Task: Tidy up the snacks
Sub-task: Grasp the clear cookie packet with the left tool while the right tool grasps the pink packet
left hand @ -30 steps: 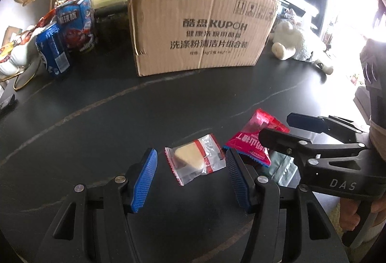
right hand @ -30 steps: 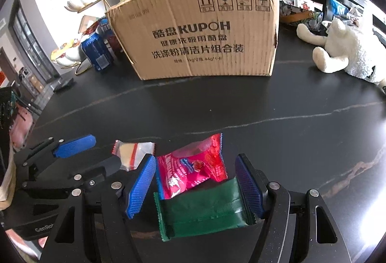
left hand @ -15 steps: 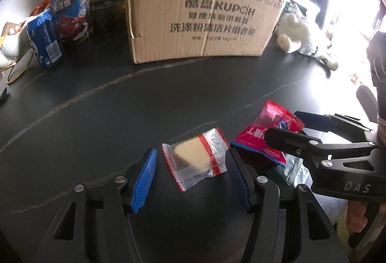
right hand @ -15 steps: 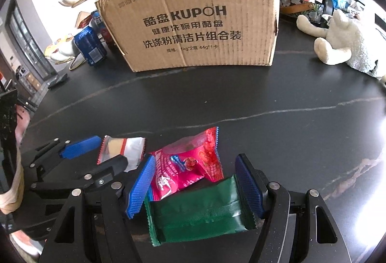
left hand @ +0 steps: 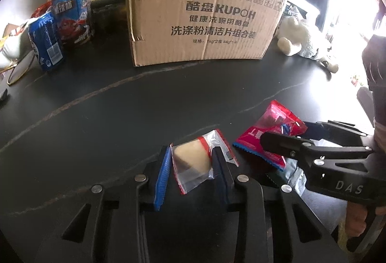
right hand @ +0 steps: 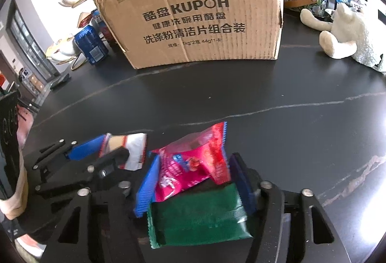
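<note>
A clear packet with a pale cake wedge sits between the blue pads of my left gripper. Its jaws are closing and both pads touch the wrapper. To its right lies a red snack packet, with my right gripper around it. In the right wrist view my right gripper is closing too. The red packet bunches up between its pads, and a green packet lies under it nearer the camera. The left gripper is at the left. An open cardboard box stands at the back.
The black marble table carries blue snack boxes and a white dish on a gold stand at the far left. A white plush toy lies to the right of the box. A hand holds the right gripper's handle.
Both grippers' jaws have narrowed. The left pads now touch the clear packet, and the right pads squeeze the red packet, which has crumpled upward. Both hands edged slightly toward the box.
</note>
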